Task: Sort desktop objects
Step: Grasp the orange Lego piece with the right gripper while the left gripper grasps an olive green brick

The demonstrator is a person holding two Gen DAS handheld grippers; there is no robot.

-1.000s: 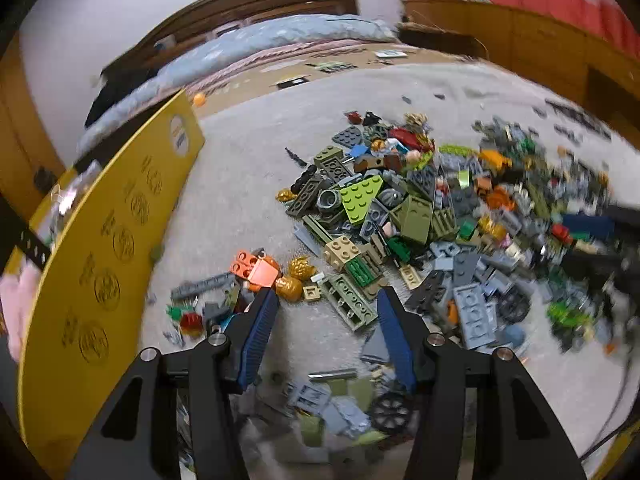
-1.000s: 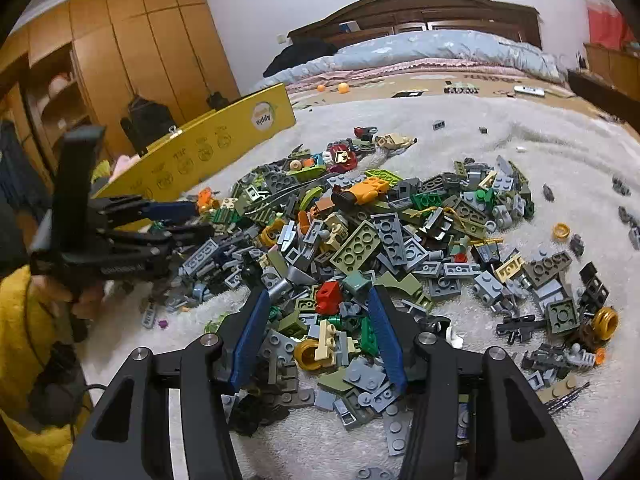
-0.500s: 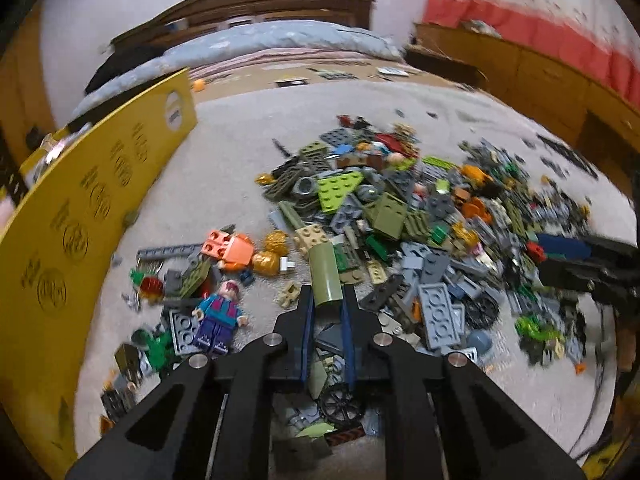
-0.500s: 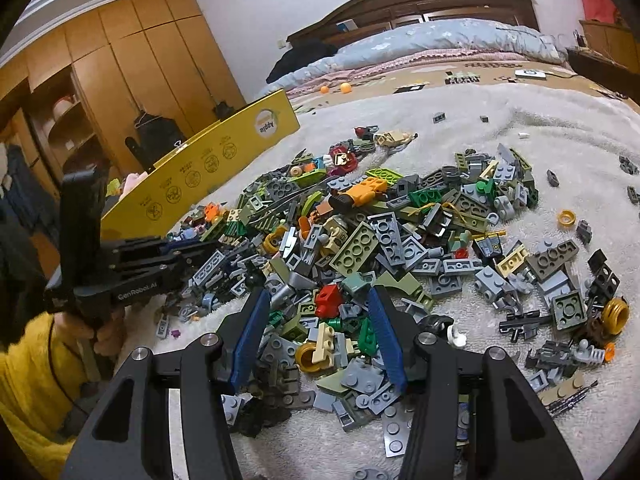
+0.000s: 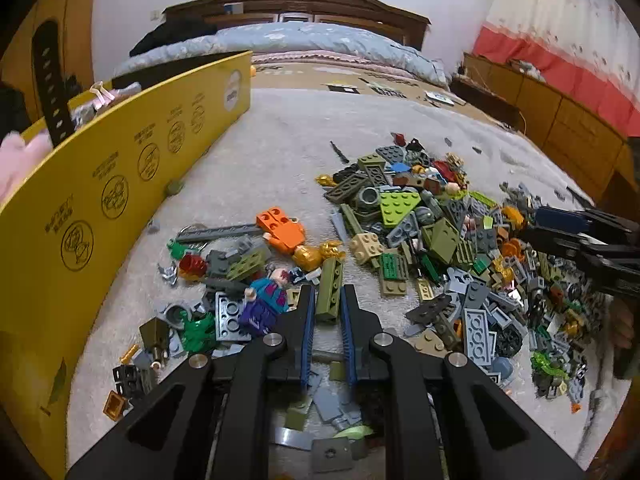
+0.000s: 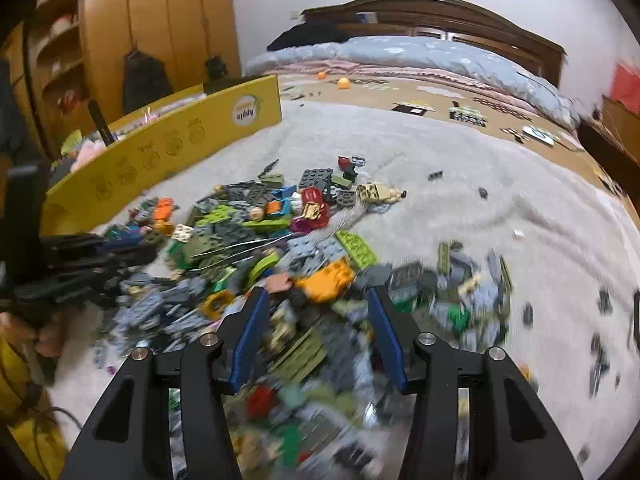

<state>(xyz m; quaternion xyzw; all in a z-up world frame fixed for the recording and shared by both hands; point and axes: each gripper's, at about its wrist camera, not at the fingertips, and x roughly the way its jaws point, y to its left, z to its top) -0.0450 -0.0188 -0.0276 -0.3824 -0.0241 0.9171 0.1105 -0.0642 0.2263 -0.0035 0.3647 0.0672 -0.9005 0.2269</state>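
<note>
Across the grey carpet (image 5: 280, 152) I see bricks (image 5: 440, 240) heaped right of centre, yellow board (image 5: 120, 184) walling the left, my left gripper (image 5: 327, 300) pinching an olive brick (image 5: 331, 292), my right gripper (image 6: 316, 300) spread.

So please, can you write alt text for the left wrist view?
The left tongs grip an olive-green brick above grey carpet strewn with mixed toy bricks. A purple minifigure lies just left; a yellow box wall stands further left.
</note>
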